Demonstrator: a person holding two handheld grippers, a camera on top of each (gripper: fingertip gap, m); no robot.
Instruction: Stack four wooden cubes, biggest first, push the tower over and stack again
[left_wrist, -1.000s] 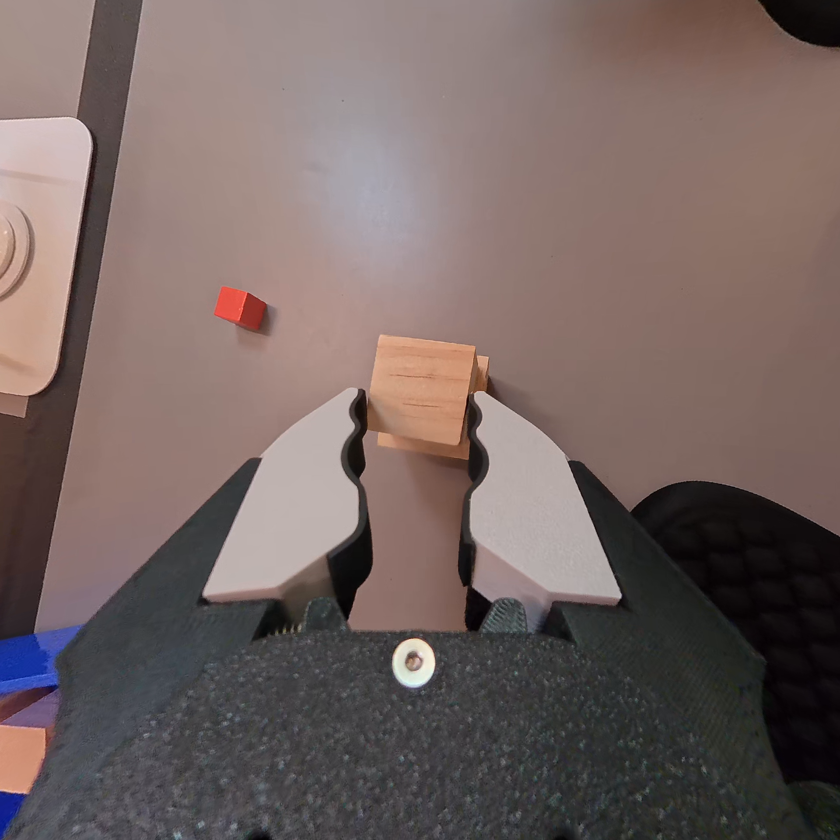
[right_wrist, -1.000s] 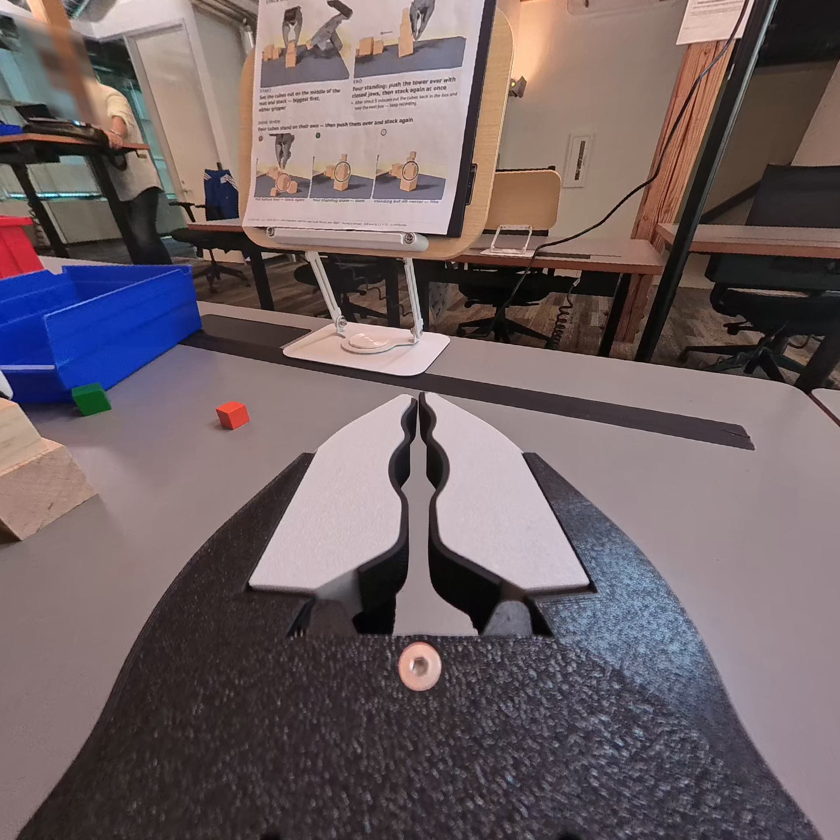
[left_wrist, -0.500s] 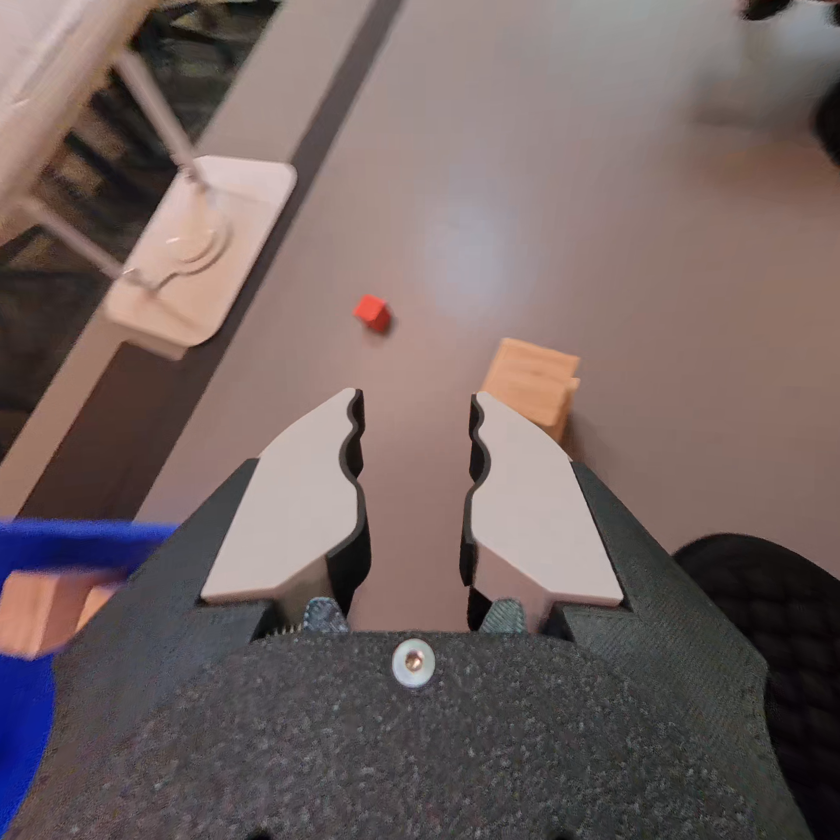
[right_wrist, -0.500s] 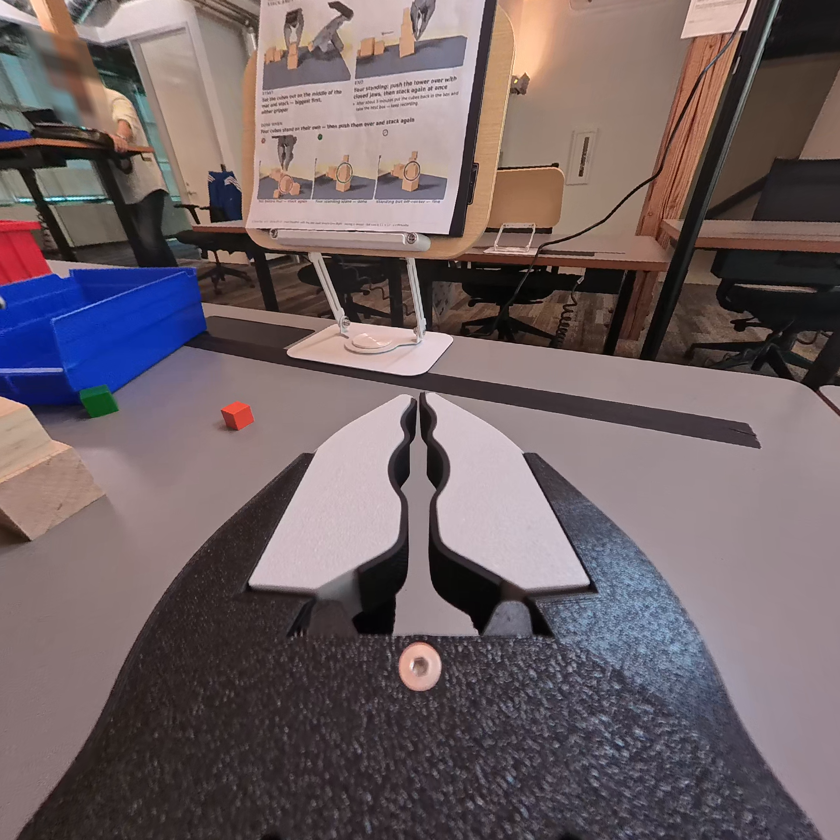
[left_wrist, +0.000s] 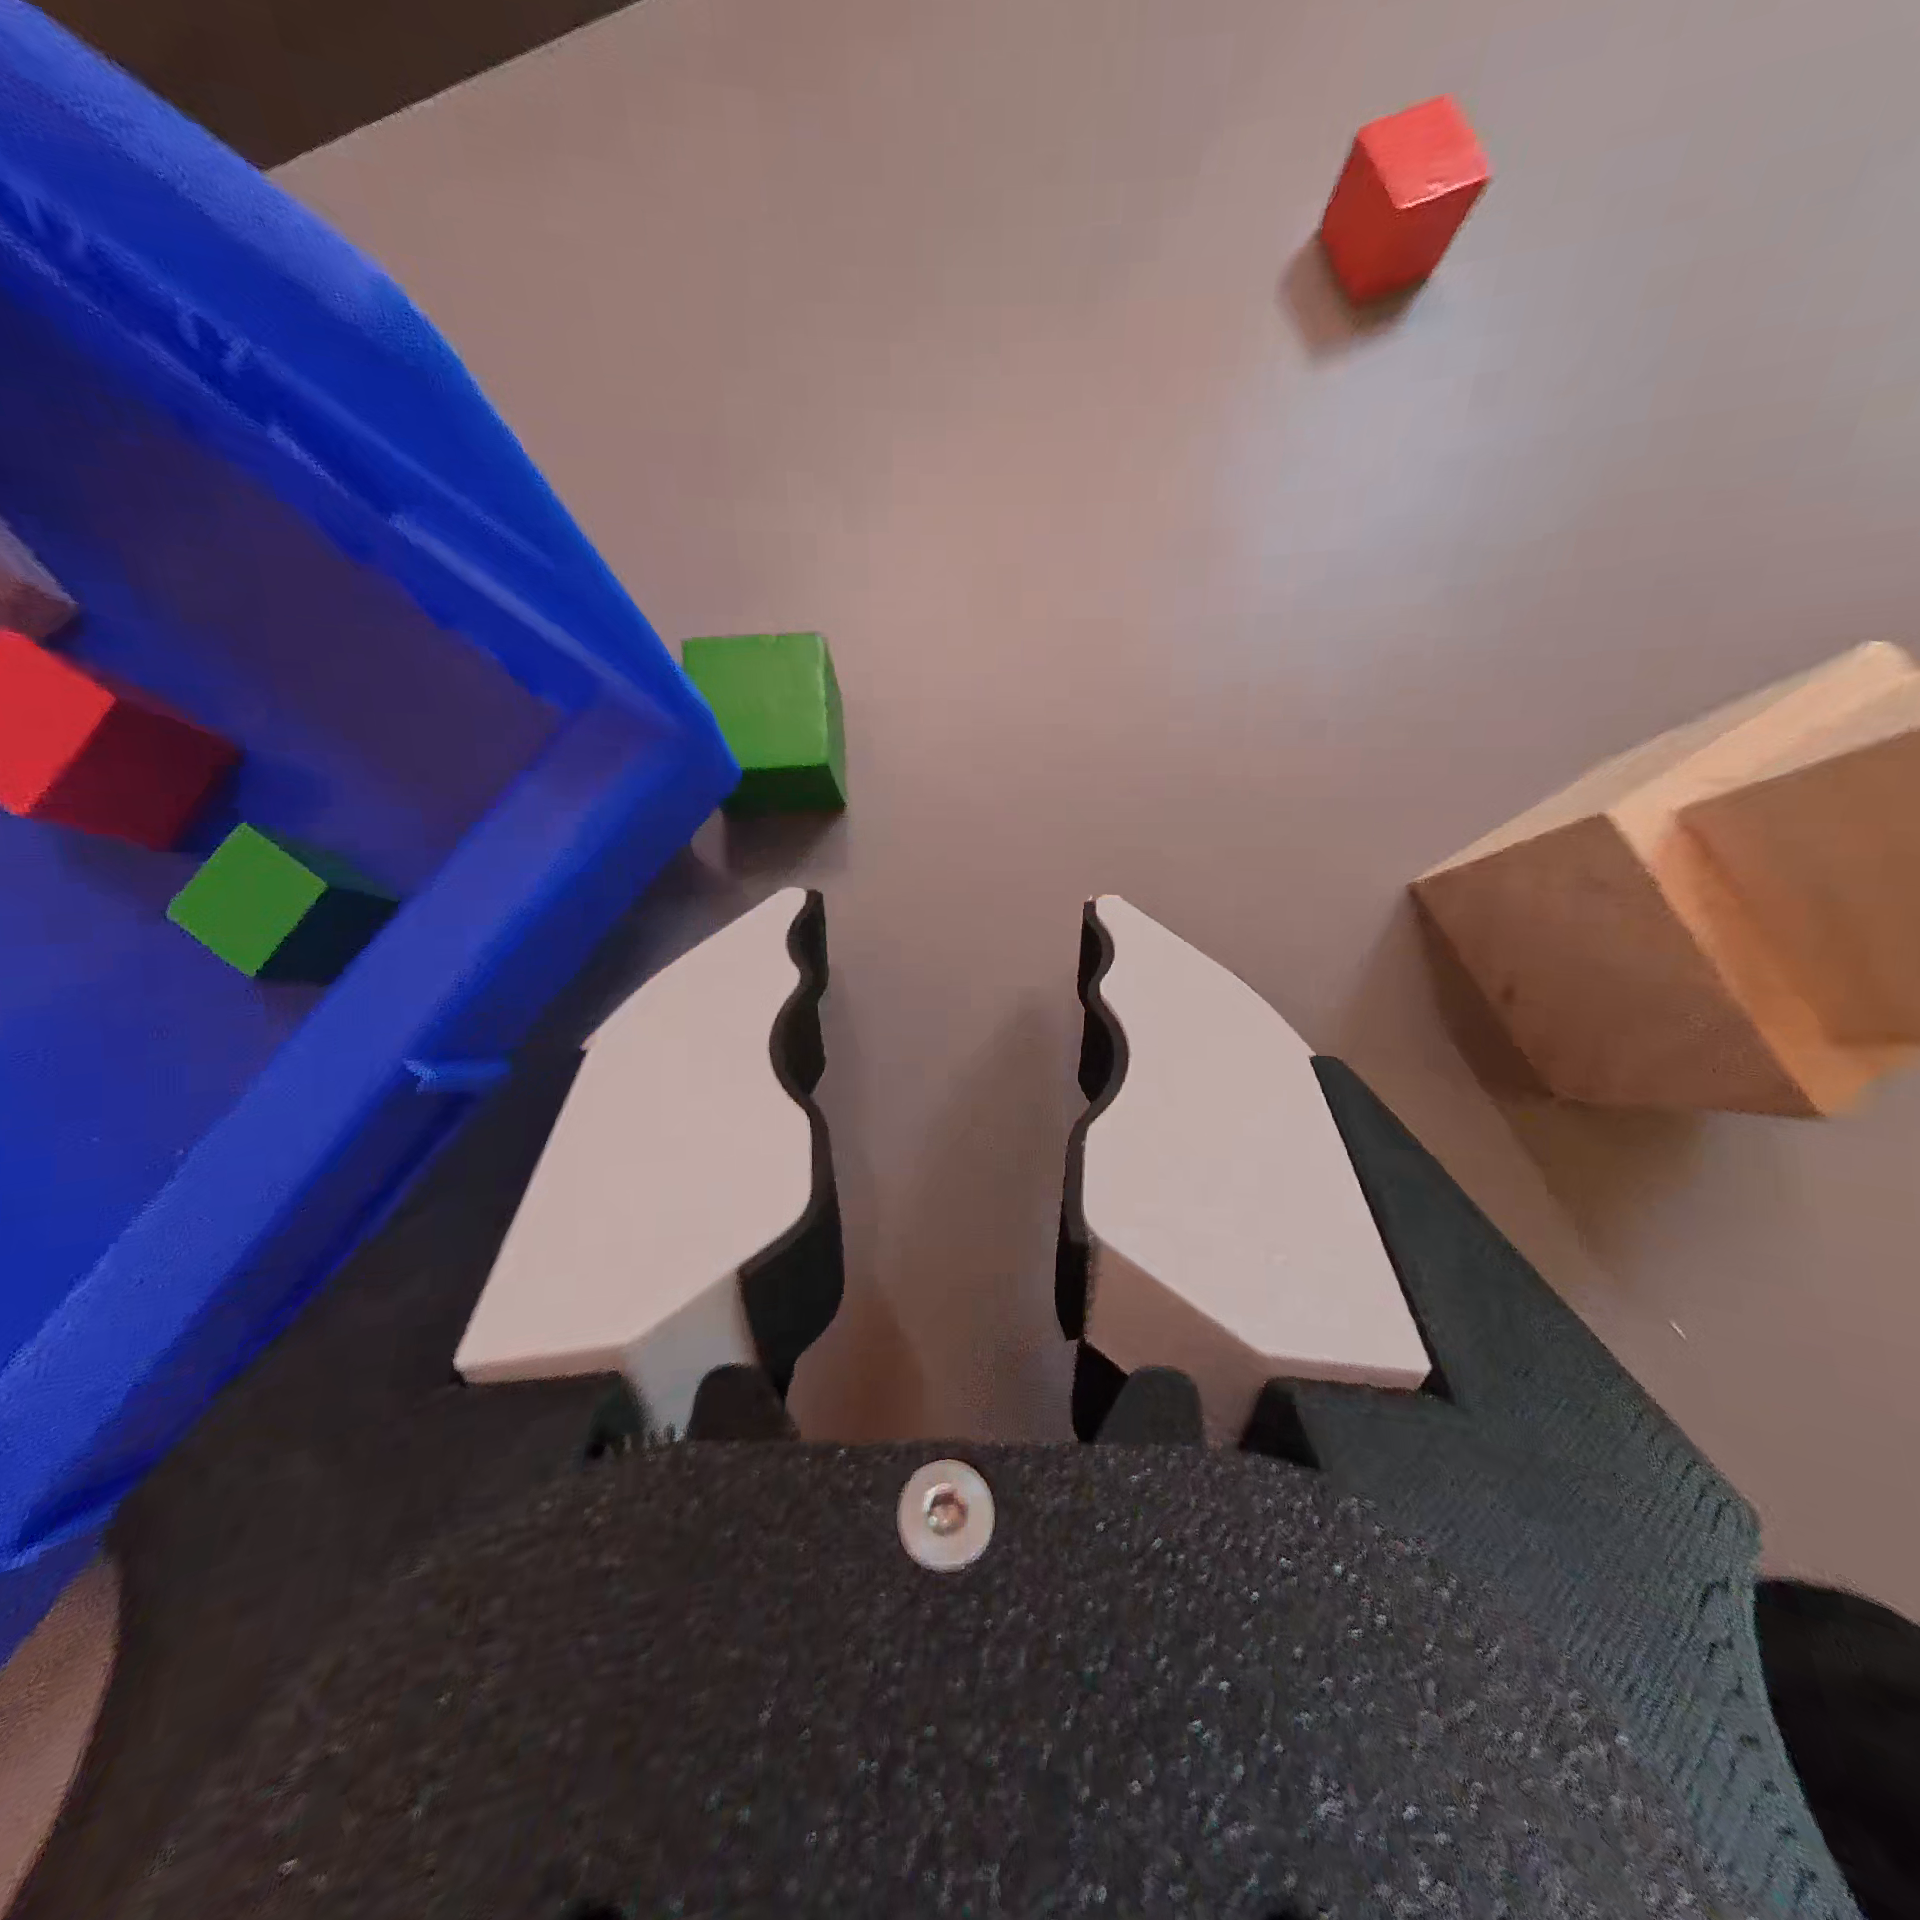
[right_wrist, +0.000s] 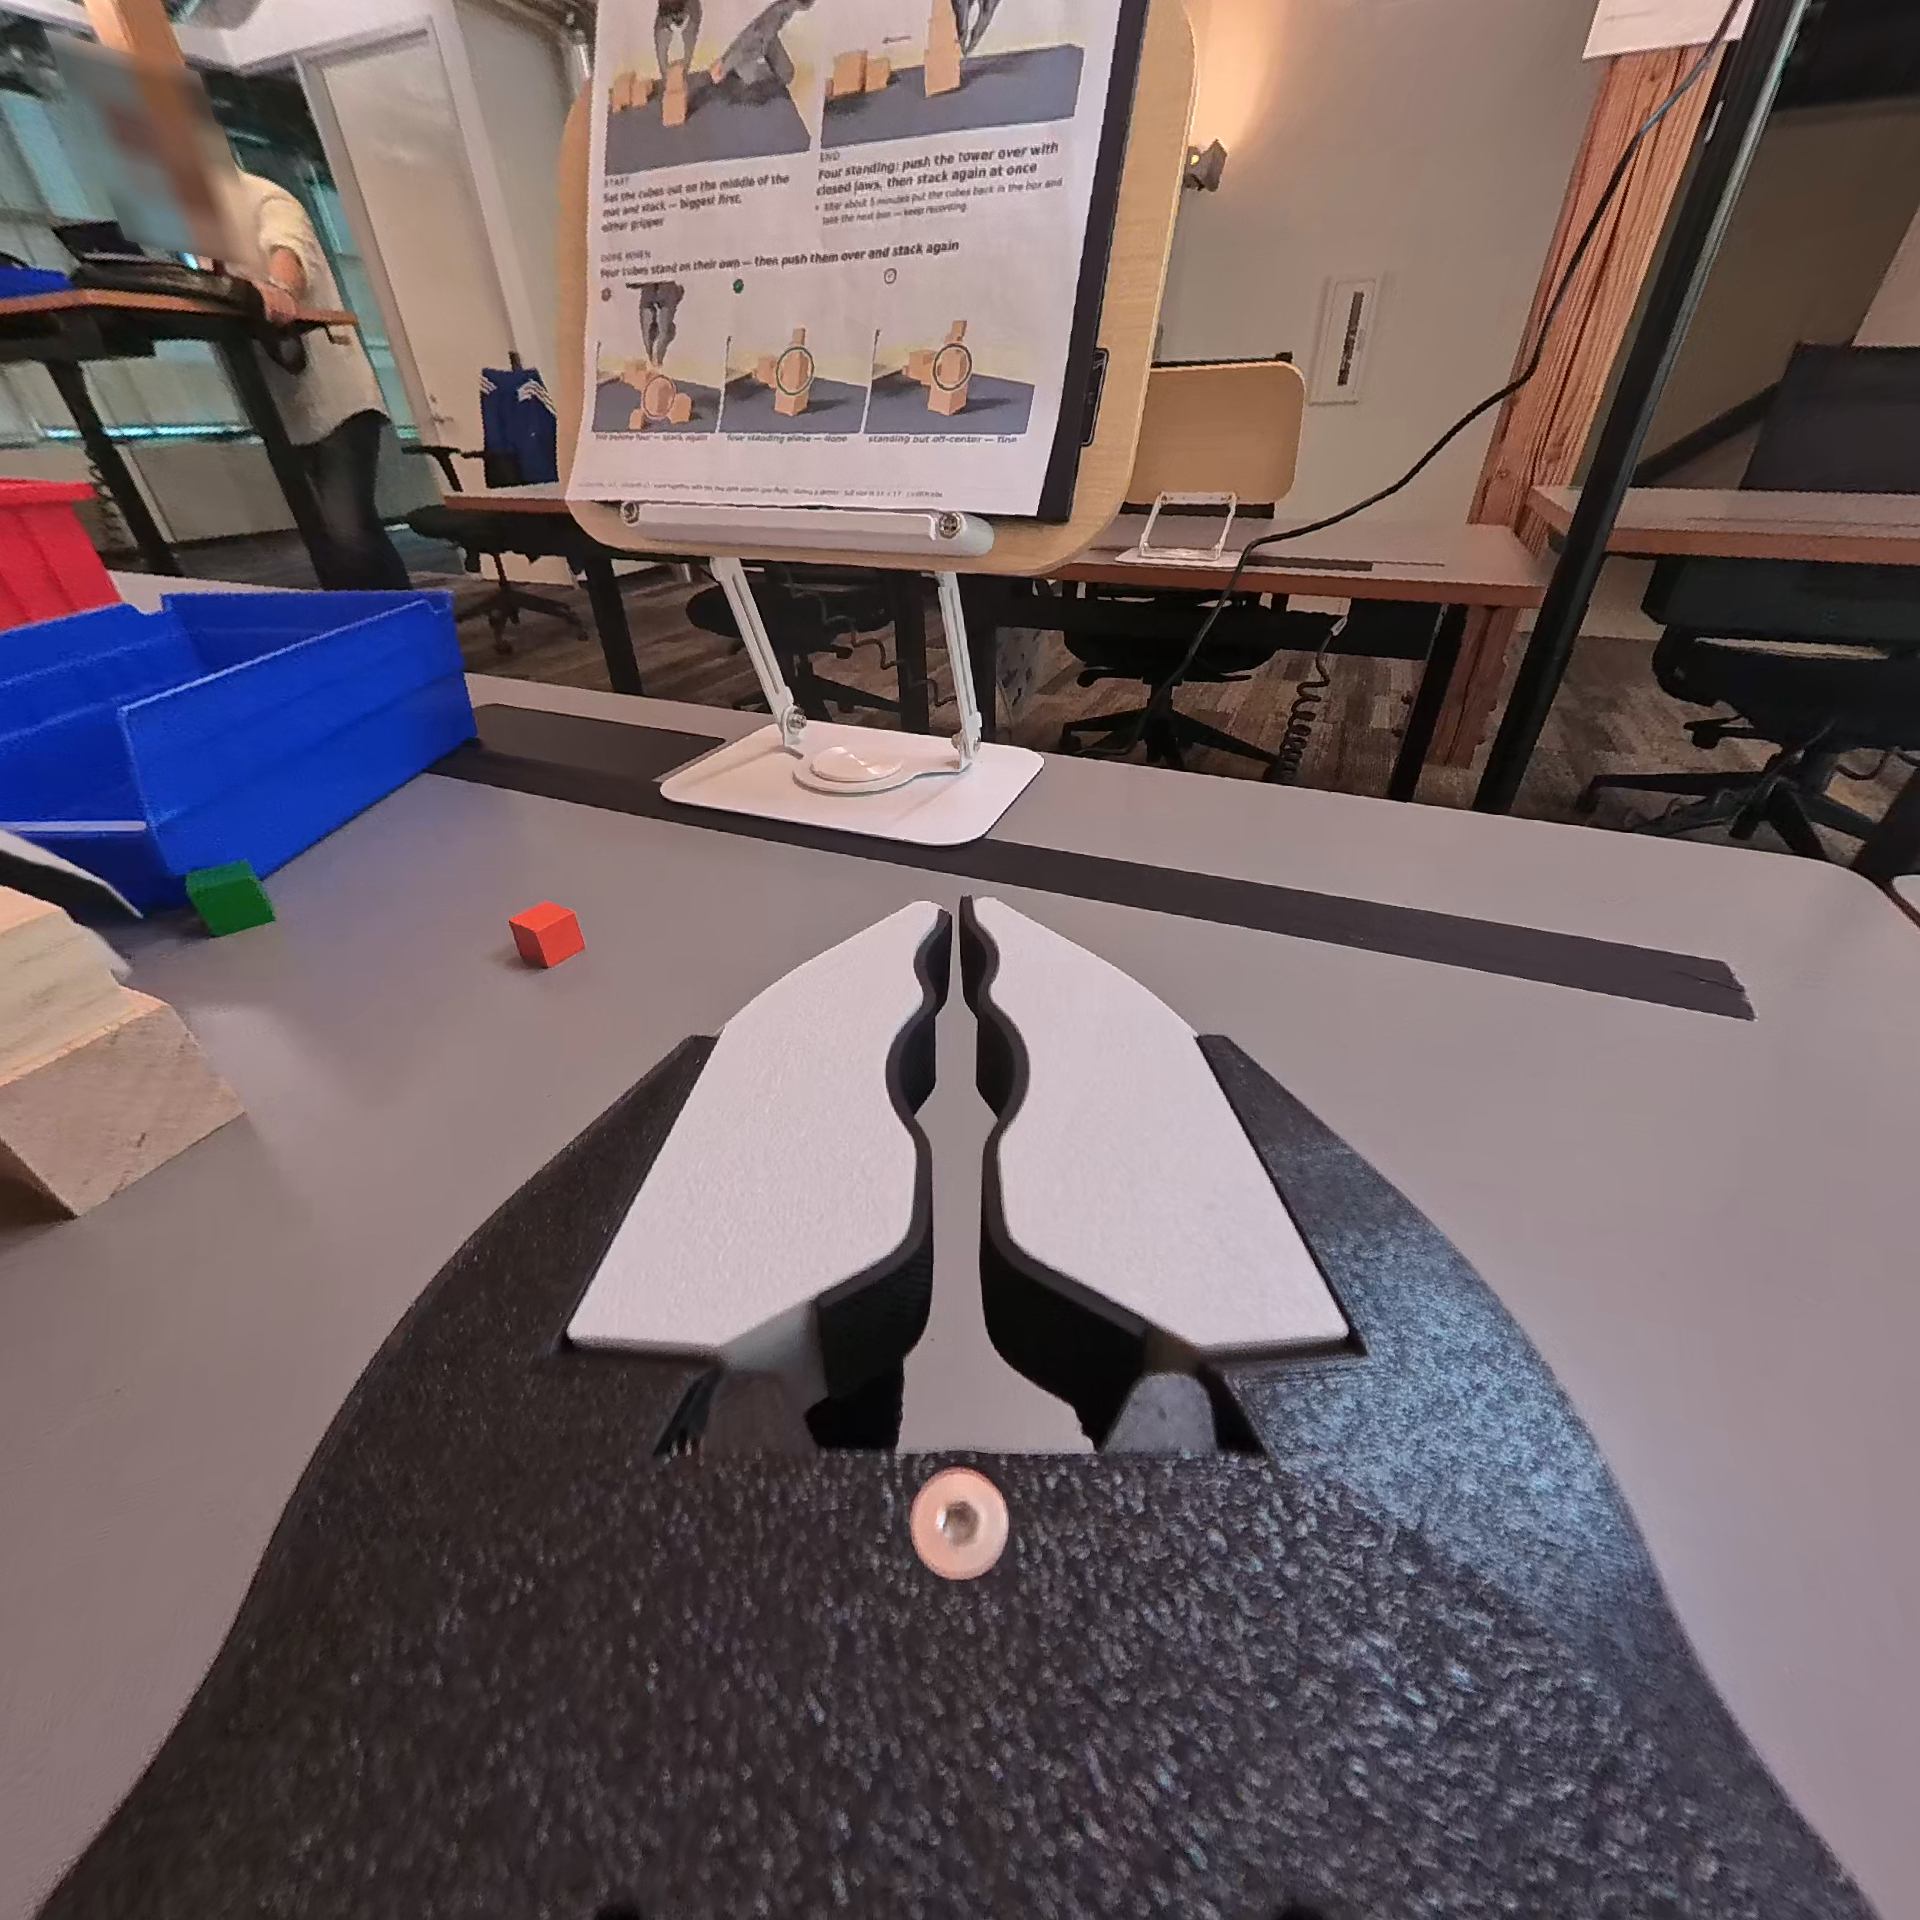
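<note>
My left gripper (left_wrist: 948, 914) is open and empty above the grey table, with only bare tabletop between its fingers. A green cube (left_wrist: 777, 719) lies just ahead of its left finger, against the corner of a blue bin (left_wrist: 436, 914). Two stacked wooden blocks (left_wrist: 1683, 894) stand to its right. A red cube (left_wrist: 1403, 192) lies farther ahead on the right. My right gripper (right_wrist: 956, 909) is shut with nothing between its pads, low over the table. In its view the red cube (right_wrist: 548, 932), the green cube (right_wrist: 229, 898) and the wooden blocks (right_wrist: 73, 1070) lie to the left.
The blue bin holds a red cube (left_wrist: 94, 748) and a green cube (left_wrist: 255, 899). A white stand (right_wrist: 852, 774) carrying a printed sheet sits behind a dark strip (right_wrist: 1351, 914) on the table. A red bin (right_wrist: 42, 551) stands far left. A person (right_wrist: 312, 395) stands at a distant desk. About 40 cm separates my left fingertips from my right.
My left gripper let go of the upper wooden block, left it on the stack, then swung left toward the blue bin and green cube, its jaws a little wider. My right gripper stayed shut and still.
</note>
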